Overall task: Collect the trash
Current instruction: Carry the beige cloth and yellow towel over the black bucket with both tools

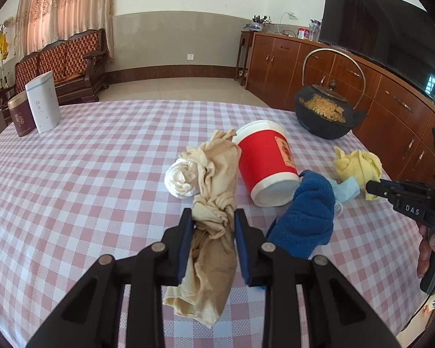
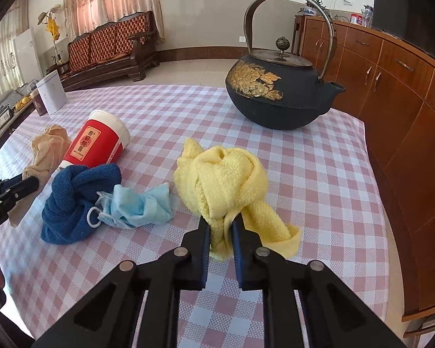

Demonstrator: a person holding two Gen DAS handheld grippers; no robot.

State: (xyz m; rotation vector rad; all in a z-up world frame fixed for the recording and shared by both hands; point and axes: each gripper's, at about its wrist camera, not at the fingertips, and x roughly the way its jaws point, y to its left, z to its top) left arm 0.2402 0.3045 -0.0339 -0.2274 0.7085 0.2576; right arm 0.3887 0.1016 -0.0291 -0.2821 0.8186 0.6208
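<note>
My left gripper [image 1: 213, 217] is shut on a knotted beige cloth [image 1: 217, 185] that lies on the checked tablecloth [image 1: 87, 174]; a white crumpled tissue [image 1: 180, 180] sits against it. My right gripper [image 2: 221, 220] is shut on a knotted yellow cloth [image 2: 226, 179], which also shows in the left wrist view [image 1: 358, 168]. A red paper cup [image 1: 266, 162] lies on its side between the cloths, also in the right wrist view [image 2: 97, 142]. A knotted blue cloth [image 2: 75, 200] and a crumpled light blue face mask [image 2: 136, 206] lie beside it.
A black cast-iron teapot [image 2: 278, 92] with gold decoration stands at the table's far right. Two tea tins [image 1: 34, 107] stand at the far left. A wooden cabinet [image 2: 391, 87] runs along the right, with a TV [image 1: 385, 34] on it. A sofa [image 1: 63, 66] stands behind.
</note>
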